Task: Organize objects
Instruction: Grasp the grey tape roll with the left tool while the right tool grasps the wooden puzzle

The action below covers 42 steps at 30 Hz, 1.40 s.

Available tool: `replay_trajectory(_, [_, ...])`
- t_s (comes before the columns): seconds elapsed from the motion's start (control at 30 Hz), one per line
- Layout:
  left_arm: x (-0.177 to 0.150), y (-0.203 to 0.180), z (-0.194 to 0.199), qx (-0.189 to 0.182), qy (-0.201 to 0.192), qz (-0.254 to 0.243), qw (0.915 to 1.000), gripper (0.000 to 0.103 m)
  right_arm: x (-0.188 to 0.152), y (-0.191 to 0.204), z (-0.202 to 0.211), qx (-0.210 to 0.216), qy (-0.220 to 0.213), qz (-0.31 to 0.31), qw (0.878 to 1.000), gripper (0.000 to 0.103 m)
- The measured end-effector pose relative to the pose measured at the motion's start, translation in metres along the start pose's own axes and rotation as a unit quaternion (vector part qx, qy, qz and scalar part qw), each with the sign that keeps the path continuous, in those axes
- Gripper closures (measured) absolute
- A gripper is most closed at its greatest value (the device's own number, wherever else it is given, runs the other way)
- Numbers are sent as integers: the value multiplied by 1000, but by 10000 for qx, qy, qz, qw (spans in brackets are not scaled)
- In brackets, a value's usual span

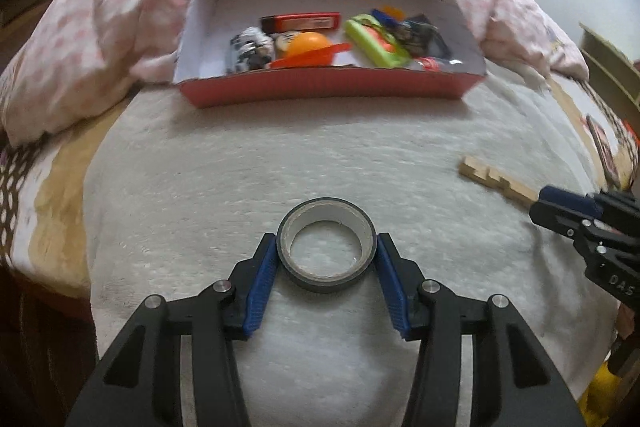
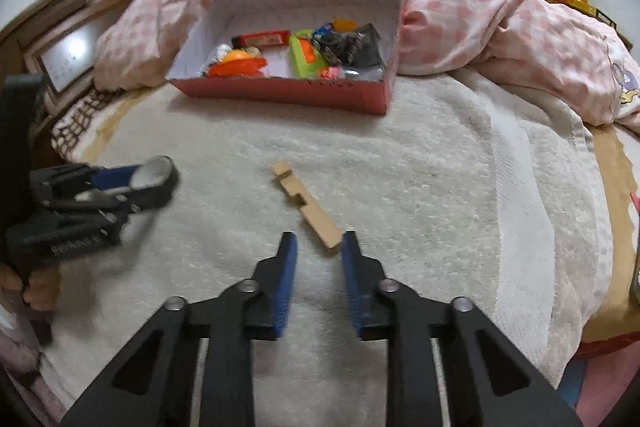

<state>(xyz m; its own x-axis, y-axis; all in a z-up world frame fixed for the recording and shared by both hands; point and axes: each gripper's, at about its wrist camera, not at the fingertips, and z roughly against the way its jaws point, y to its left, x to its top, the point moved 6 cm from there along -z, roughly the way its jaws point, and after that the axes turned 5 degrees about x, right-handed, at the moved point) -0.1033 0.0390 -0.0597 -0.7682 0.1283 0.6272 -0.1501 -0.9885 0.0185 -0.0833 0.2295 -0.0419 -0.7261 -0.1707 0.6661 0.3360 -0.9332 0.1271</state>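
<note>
Nearest to us, our left tongs are pinching a roll of grey tape, which is lying flat on the white towel spread over the bed, both blue pads touching its outer sides. Our right tongs are standing slightly apart, with the near end of a notched wooden block lying between the tips; whether the pads are touching it we cannot tell. Farther off, the red cardboard box is sitting open against the pink checked quilt, holding an orange ball, a green case and other small items.
</note>
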Motion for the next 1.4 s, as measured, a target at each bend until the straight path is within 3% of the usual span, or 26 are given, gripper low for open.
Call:
replay_trajectory(0.4, [4, 1, -8, 117, -74, -82, 9999, 54, 17, -35, -16, -427, 32, -243, 9988, 83])
replay_trajectory(0.47, [4, 1, -8, 100, -74, -70, 9999, 54, 16, -34, -14, -288, 24, -361, 9989, 70])
replay_trajectory(0.53, [4, 1, -9, 83, -78, -63, 9999, 53, 15, -28, -12, -23, 5, -505, 9987, 47])
replay_trajectory(0.63, [4, 1, -9, 86, -82, -67, 9999, 52, 17, -16, -12, 340, -50, -628, 9974, 25])
replay_trajectory(1.0, [3, 0, -9, 33, -129, -50, 9999, 50, 31, 8, -41, -211, 191, -186, 9994, 23])
replay_trajectory(1.4, [2, -1, -10, -9, -161, -63, 9999, 47, 29, 11, -54, -354, 269, -55, 9990, 13])
